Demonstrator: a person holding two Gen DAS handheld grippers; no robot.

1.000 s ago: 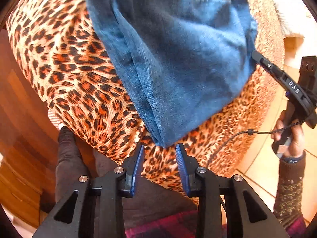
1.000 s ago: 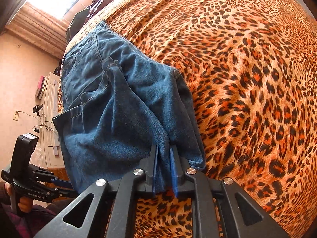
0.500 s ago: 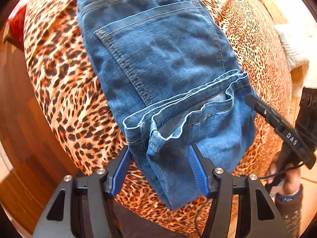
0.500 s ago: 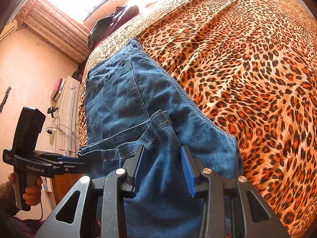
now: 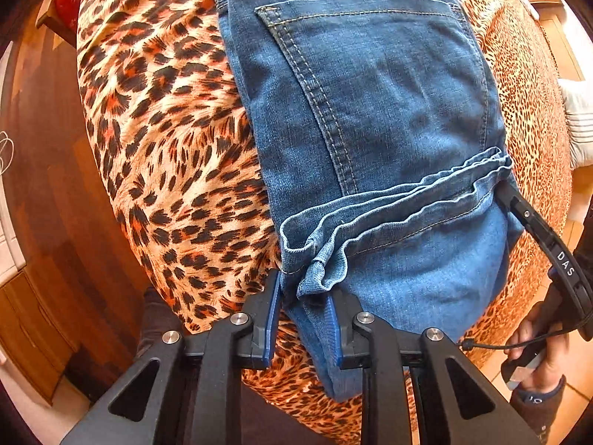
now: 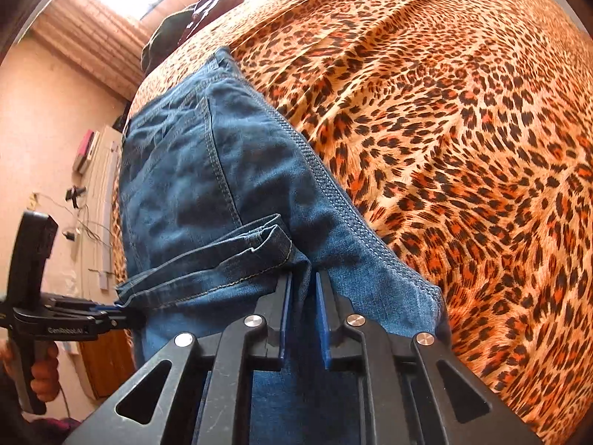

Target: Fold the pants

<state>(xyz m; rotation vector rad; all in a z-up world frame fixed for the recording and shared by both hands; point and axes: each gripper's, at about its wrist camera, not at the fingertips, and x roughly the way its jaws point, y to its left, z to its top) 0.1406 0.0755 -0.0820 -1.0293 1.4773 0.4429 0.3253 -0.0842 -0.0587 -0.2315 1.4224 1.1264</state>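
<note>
Blue jeans (image 5: pixel 370 111) lie folded on a leopard-print bed cover (image 5: pixel 166 129), back pocket up, with the leg hems (image 5: pixel 389 207) laid across them. At the near left corner sits my left gripper (image 5: pixel 304 307); its jaws are closing, with the denim fold between them and both pads touching it. In the right wrist view my right gripper (image 6: pixel 304 296) is at the jeans' (image 6: pixel 192 170) near right edge below the hems (image 6: pixel 222 256). Its jaws are closing too, and a ridge of denim is pinched between the pads. Each view shows the other gripper (image 5: pixel 500 191) (image 6: pixel 124 311) at the opposite hem end.
The bed cover (image 6: pixel 444 111) spreads wide to the right of the jeans. Dark clothes (image 6: pixel 185 26) are heaped at the bed's far end. Brown wooden floor (image 5: pixel 37 185) lies left of the bed, and a white cloth (image 5: pixel 578 129) is at the right. A person's hand (image 5: pixel 537 337) holds the right gripper's handle.
A second ago the right gripper held a denim edge. Half a second ago both grippers stood wide around the near fold, hems laid over the seat. Both have now narrowed onto the denim.
</note>
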